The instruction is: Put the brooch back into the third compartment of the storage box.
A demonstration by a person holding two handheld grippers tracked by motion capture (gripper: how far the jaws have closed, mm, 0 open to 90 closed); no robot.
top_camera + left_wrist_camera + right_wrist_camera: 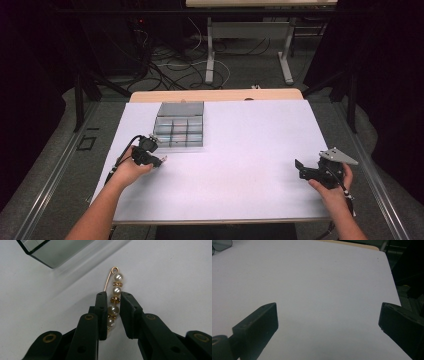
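High view, table: white sheet [240,150] over a wooden top, my forearms coming in from the near edge.
High view, box: clear divided box [179,125] with its lid up, at the far left of the sheet.
High view, my left tongs [161,161]: low over the sheet, just in front of the box's near edge; the pin is too small to make out here.
High view, my right tongs [298,167]: near the right edge of the sheet, well apart from the box, grey three-cornered plate on top.
Left gripper view, pin: gold safety pin strung with pearls [114,298] and small gold spacers, lying on the white sheet between my two black jaws.
Left gripper view, tongs [112,298]: closed in on the pin, pads pressing its beads from both sides; the looped end and two pearls stick out past the tips.
Left gripper view, box [52,251]: one corner at top left, near the pin but not touching it.
Right gripper view, tongs [328,315]: jaws wide apart, nothing between them, bare sheet beneath.
Right gripper view, box [220,245]: a corner at the far top left.
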